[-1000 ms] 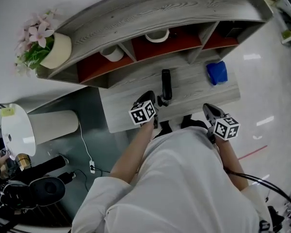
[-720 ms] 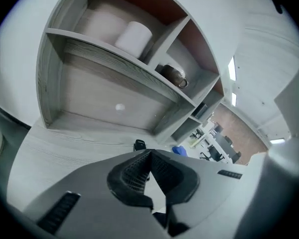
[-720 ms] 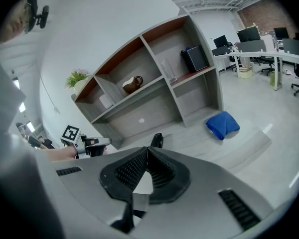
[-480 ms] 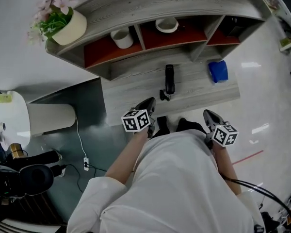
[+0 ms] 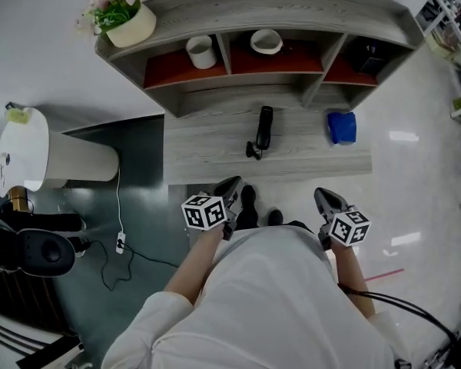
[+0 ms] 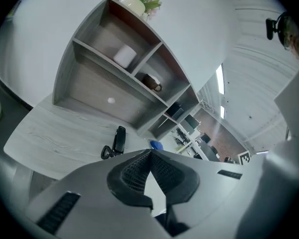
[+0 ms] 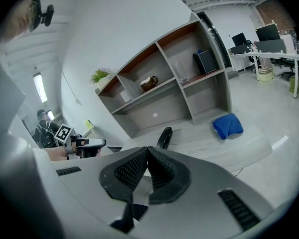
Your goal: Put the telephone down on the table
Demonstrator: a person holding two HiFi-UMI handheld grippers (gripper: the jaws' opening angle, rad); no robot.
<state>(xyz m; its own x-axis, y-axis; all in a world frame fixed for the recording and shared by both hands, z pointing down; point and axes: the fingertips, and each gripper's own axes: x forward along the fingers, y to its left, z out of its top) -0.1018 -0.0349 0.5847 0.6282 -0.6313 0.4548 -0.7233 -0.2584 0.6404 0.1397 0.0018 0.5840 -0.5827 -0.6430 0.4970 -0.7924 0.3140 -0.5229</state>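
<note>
While slim telephone (image 5: 264,127) rests on woodgrain table (image 5: 207,151), left claw (image 6: 150,153) closed, right claw (image 7: 148,148) closed.

The telephone (image 5: 263,127) lies on the desk (image 5: 207,152), near the middle, just before the shelf unit (image 5: 238,10) that stands along the back of the desk. To its right, well apart, lies a cloth (image 5: 341,127). In the shelf unit a cup (image 5: 202,51) stands in the left compartment and a bowl (image 5: 266,41) in the middle one. A flower pot (image 5: 131,23) stands on top, at the left end. The left hand-held gripper (image 5: 230,184) and the right hand-held gripper (image 5: 321,197) are before the desk's near edge.
</note>
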